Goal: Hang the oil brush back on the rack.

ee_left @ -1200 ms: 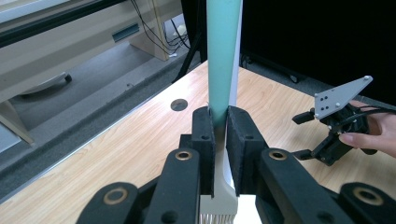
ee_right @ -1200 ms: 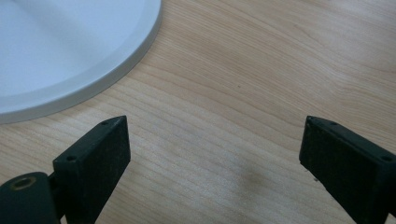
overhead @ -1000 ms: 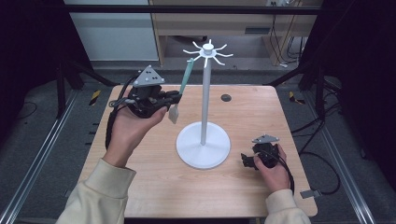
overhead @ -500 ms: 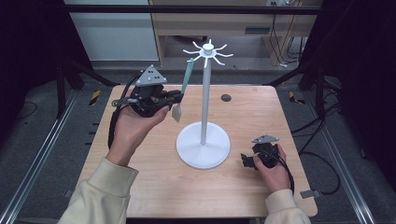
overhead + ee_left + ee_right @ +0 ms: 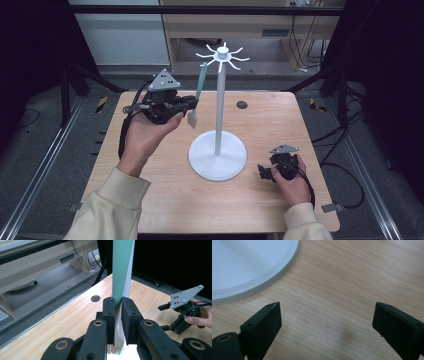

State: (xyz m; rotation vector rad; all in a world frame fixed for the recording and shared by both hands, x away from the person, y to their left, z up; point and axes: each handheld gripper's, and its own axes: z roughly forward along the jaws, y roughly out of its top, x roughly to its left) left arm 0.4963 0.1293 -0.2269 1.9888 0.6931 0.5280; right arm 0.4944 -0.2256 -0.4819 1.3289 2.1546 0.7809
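Brush: a slim teal handle running down to a pale cream head with short bristles at the bottom, hanging upright beside the white stand's pole.
Left tongs: clamped on the brush just above its head, held above the wooden surface.
Right tongs: jaws wide apart, low over the surface near the stand's round base.

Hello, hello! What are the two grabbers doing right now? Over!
Left gripper shut on the green-handled brush, beside the white stand's pole. Right gripper open, low over the table. Nothing in the way.
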